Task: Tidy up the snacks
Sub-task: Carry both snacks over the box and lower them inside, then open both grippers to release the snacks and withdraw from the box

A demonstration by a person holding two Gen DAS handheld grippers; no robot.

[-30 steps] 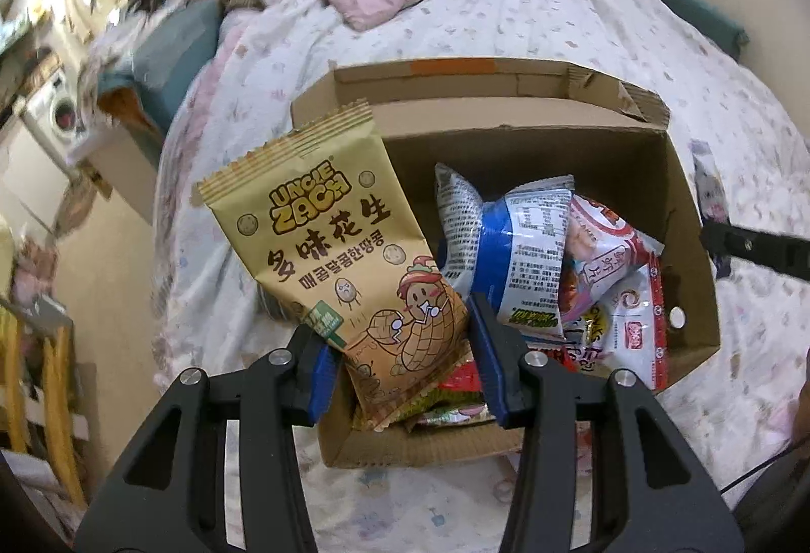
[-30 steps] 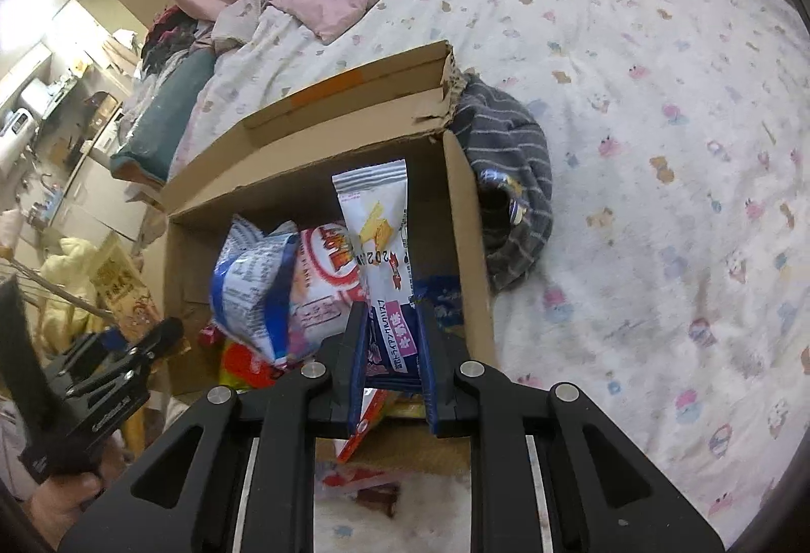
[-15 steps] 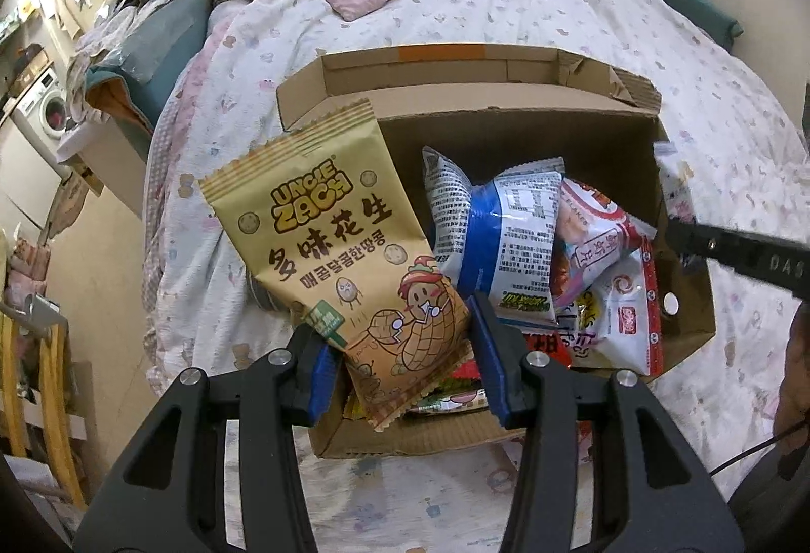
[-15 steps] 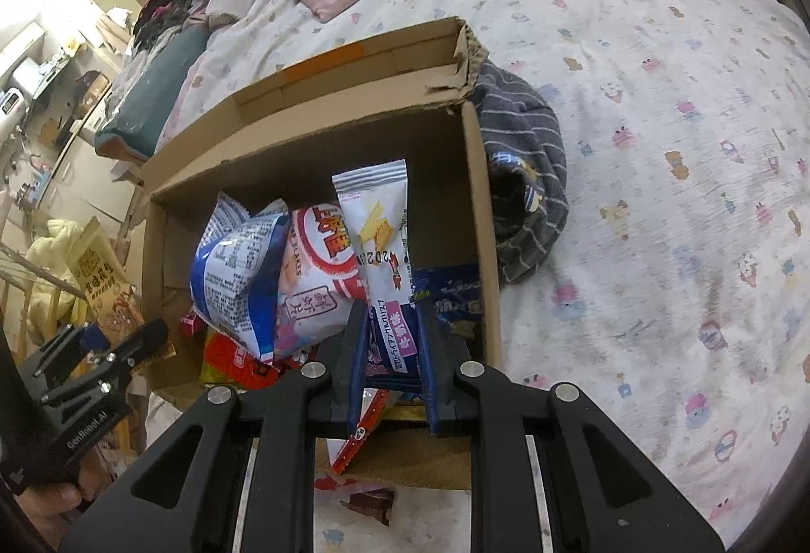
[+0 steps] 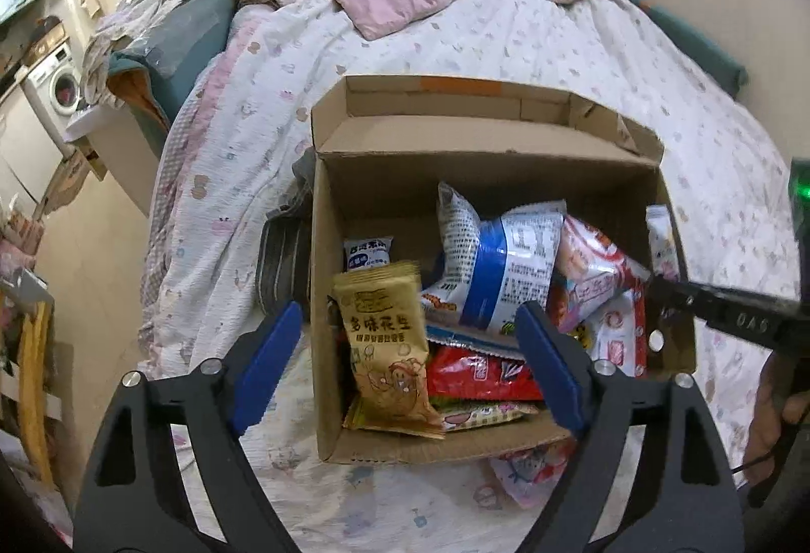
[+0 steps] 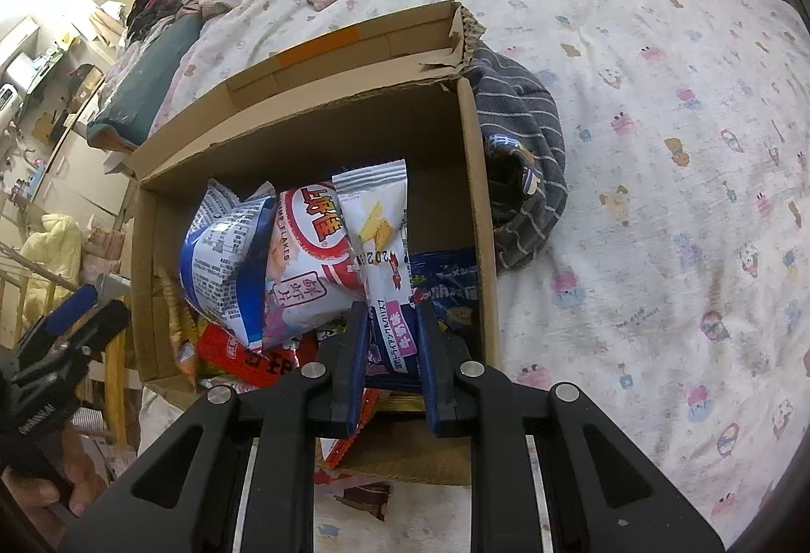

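Observation:
An open cardboard box (image 5: 324, 300) sits on the bed and holds several snack packets. My left gripper (image 5: 410, 325) hangs over its near left corner with its jaws opening, and the pads touch nothing. The yellow peanut packet (image 5: 387, 345) lies loose in the box, below and between the blue pads. A blue-and-white bag (image 5: 498, 264) and a pink shrimp-flakes bag (image 6: 309, 269) lean in the middle. My right gripper (image 6: 392, 335) is shut on a narrow white snack packet (image 6: 377, 234), held upright over the box's right side (image 6: 478, 209).
A grey striped garment (image 6: 526, 168) lies against the box's right wall. The patterned bedsheet (image 6: 658, 148) spreads to the right, with pink bedding (image 5: 405, 1) at the head. The bed's edge drops to the floor (image 5: 96, 259) on the left. A loose wrapper (image 6: 364, 500) lies before the box.
My left gripper's jaws have spread apart and let go of the yellow peanut packet, which has dropped into the box's left side. The right gripper keeps its hold on the white packet.

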